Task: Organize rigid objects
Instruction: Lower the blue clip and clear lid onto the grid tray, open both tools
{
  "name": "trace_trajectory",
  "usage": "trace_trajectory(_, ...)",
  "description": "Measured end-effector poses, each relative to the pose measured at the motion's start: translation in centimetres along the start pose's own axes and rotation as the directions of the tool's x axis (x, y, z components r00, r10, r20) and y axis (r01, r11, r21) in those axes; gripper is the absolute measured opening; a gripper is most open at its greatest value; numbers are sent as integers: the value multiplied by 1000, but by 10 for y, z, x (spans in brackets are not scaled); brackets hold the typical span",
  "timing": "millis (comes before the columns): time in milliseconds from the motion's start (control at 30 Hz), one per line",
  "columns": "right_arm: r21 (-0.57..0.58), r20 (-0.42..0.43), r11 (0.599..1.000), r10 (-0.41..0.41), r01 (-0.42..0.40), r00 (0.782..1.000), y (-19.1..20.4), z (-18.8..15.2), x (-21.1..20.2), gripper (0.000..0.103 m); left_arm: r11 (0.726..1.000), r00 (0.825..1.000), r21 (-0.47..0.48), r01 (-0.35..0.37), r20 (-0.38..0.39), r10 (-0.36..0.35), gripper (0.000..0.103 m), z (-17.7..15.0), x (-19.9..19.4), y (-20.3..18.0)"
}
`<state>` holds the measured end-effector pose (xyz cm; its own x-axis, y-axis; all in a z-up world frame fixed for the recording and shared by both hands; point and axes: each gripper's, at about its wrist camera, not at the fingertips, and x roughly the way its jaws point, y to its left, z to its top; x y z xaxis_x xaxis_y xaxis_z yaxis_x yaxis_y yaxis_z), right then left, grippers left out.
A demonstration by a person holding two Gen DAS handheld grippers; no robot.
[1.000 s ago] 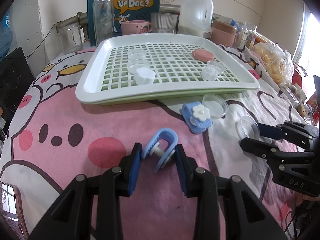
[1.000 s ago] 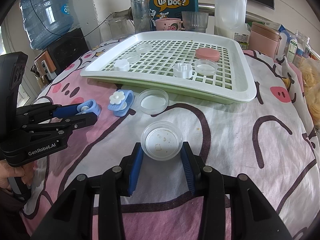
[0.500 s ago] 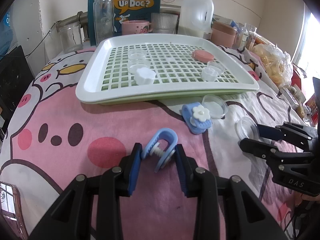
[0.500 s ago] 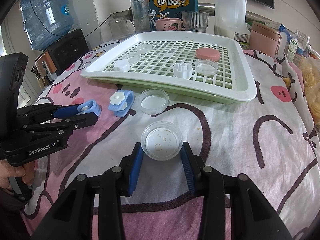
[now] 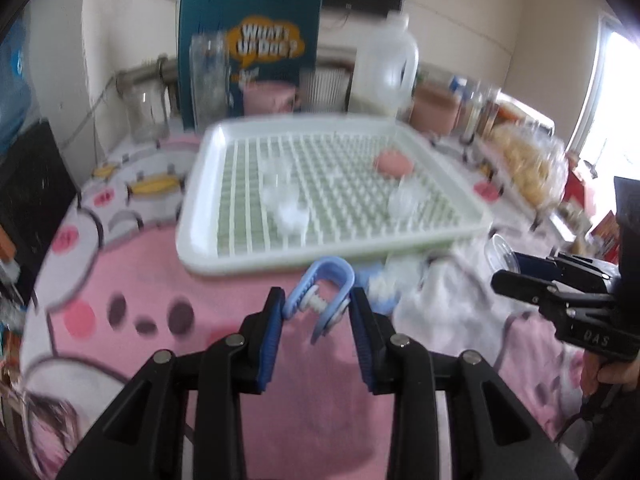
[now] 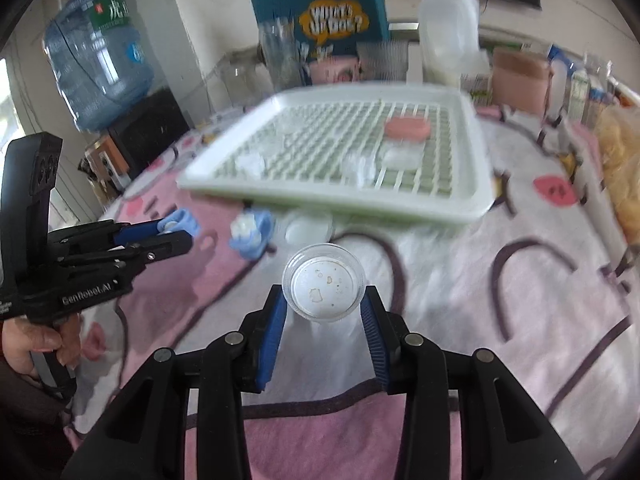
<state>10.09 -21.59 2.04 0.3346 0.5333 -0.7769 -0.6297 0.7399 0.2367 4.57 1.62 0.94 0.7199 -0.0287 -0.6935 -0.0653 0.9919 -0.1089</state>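
Note:
My left gripper [image 5: 318, 304] is shut on a blue U-shaped clip [image 5: 322, 298] with a white screw and holds it above the pink cloth, in front of the white slatted tray [image 5: 240, 258]. My right gripper [image 6: 324, 306] is shut on a clear round dish [image 6: 323, 288] and holds it lifted. The right gripper also shows in the left wrist view [image 5: 516, 276], and the left gripper in the right wrist view [image 6: 176, 236]. On the tray lie a pink lid [image 6: 406, 128], clear dishes and white caps. A blue clip with a white flower [image 6: 250, 232] and a clear dish [image 6: 306, 230] lie before the tray.
Behind the tray stand a teal bag [image 6: 320, 20], a glass jar [image 5: 208, 80], a pink mug [image 5: 268, 98], a white plastic jug [image 6: 450, 36] and a pink container [image 6: 520, 80]. A water bottle [image 6: 100, 56] stands far left. Snack bags [image 5: 532, 172] lie right.
Both grippers have lifted their objects off the cloth and moved toward the tray. The views are now blurred by motion.

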Motion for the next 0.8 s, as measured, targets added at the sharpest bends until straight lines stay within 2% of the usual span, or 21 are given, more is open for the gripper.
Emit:
trace_trajectory(167, -8, 89, 1000, -20, 21, 996, -20, 48, -28, 38, 999, 998, 33, 16, 63, -18, 32, 53, -8, -1)
trace_trajectory(367, -28, 117, 998, -49, 52, 992, -41, 116, -22, 38, 998, 997, -4, 66, 33, -66, 32, 113, 28, 7)
trace_trajectory(467, -25, 82, 999, -33, 35, 996, -48, 143, -1, 38, 996, 997, -43, 80, -10, -80, 32, 130, 60, 14)
trace_trajectory(533, -24, 51, 999, -37, 38, 998, -52, 158, 19, 38, 997, 997, -60, 58, -45, -61, 32, 141, 90, 17)
trace_trajectory(667, -31, -40, 996, -88, 87, 995, -62, 176, 76, 38, 997, 994, -75, 23, -107, -31, 32, 148, 136, 25)
trace_trajectory(800, -41, -133, 988, -150, 146, 980, -71, 181, 128, 38, 998, 989, -53, -40, -145, 32, 32, 152, 170, 27)
